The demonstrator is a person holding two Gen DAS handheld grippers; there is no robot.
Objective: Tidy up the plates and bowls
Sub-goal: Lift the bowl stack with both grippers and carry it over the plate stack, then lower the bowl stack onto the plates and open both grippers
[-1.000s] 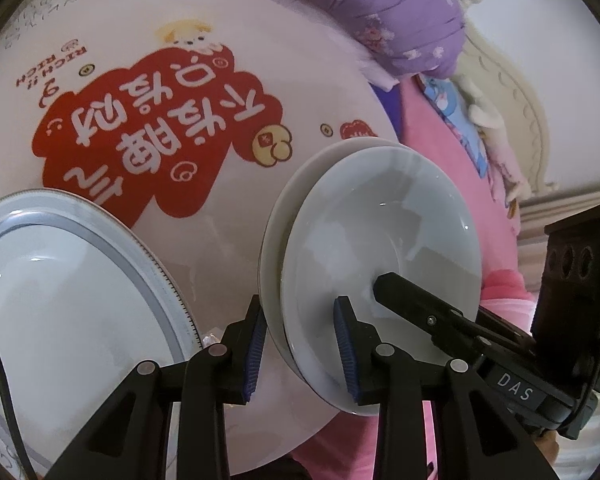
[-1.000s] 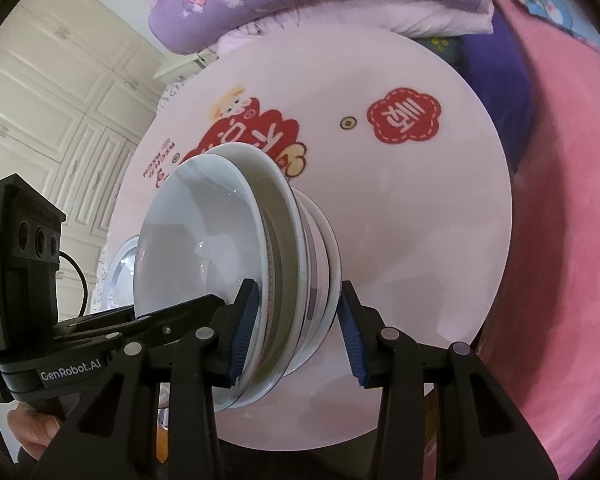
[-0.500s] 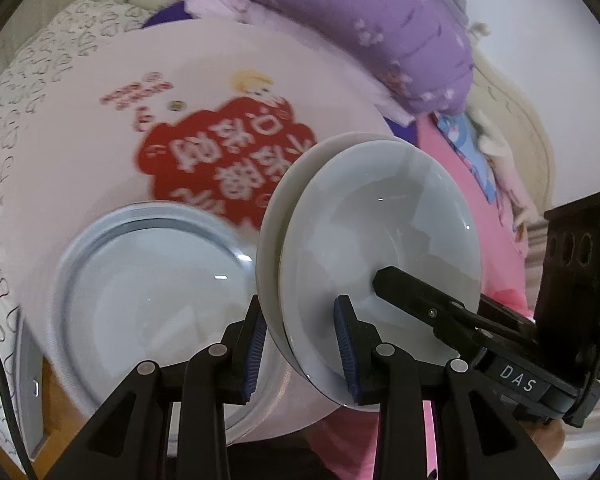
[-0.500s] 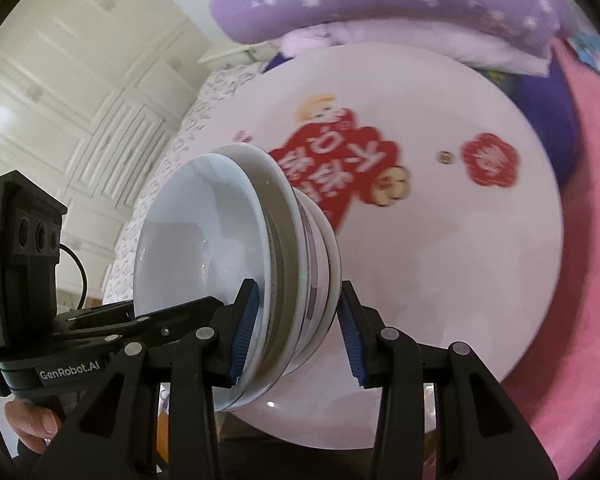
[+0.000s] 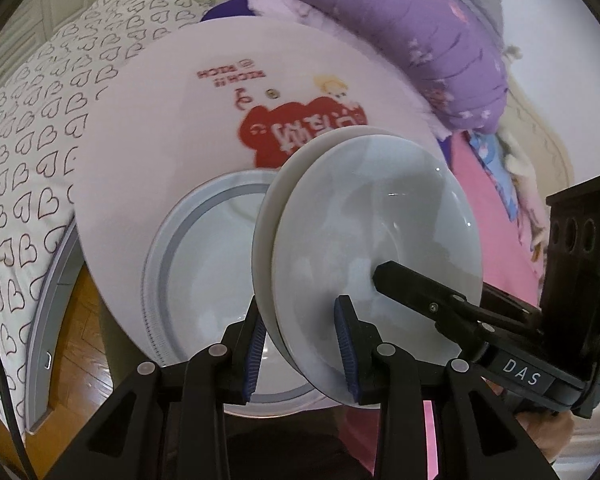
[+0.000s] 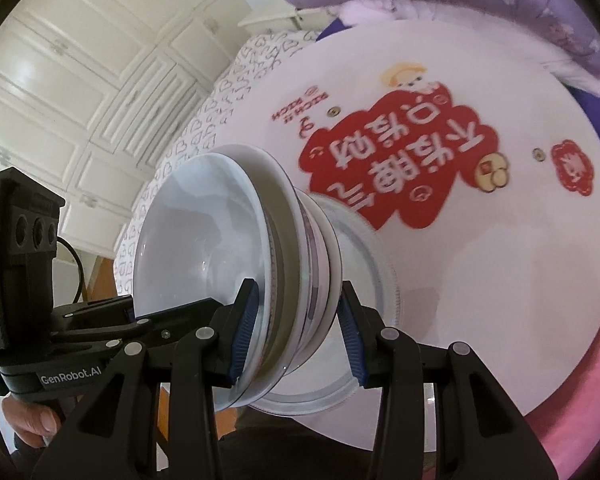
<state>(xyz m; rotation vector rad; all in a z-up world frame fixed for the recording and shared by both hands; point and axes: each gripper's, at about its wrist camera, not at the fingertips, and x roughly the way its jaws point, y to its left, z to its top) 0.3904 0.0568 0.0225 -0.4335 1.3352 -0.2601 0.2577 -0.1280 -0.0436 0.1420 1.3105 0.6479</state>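
Held stack of bowls (image 6: 228,264) now over the grey-rimmed plate (image 5: 188,280).

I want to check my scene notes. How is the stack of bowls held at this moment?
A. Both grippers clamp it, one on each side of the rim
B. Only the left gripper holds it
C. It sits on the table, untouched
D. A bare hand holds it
A: the left gripper and the right gripper each have blue pads pressed on the rim of the stack of bowls, opposite each other.
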